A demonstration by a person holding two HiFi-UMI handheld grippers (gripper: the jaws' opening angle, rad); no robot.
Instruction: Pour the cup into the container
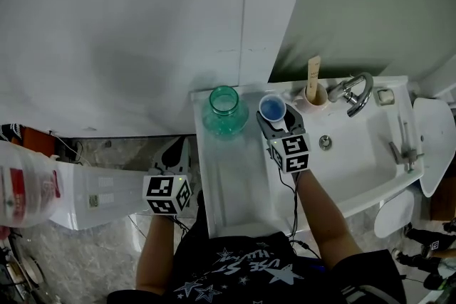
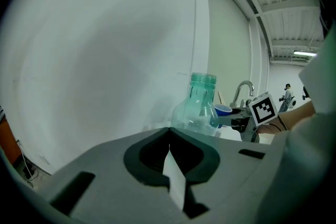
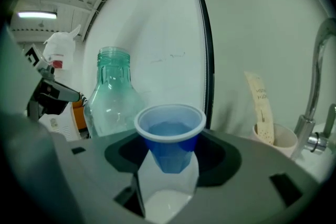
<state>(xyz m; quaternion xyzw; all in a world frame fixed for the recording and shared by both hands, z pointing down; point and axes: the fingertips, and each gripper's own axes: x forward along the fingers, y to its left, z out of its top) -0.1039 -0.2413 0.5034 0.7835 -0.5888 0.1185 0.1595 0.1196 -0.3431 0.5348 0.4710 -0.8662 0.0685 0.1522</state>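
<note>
A blue cup [image 1: 272, 109] [image 3: 169, 136] with liquid in it stands upright between the jaws of my right gripper [image 1: 274, 121] [image 3: 168, 165], whose pads sit against its sides. Just left of it on the white counter [image 1: 235, 181] stands a clear green bottle [image 1: 224, 110] [image 3: 113, 97] with an open mouth. My left gripper [image 1: 173, 155] [image 2: 169, 149] hangs left of the counter, lower down, jaws together and holding nothing. From there I see the bottle [image 2: 202, 107] and the cup [image 2: 222, 109] behind it.
A sink [image 1: 356, 153] with a metal faucet [image 1: 353, 92] lies right of the cup. A beige cup with a flat stick [image 1: 314, 92] [image 3: 273, 136] stands at the back. A wall rises close behind. A white jug [image 1: 28, 189] lies on the floor at the left.
</note>
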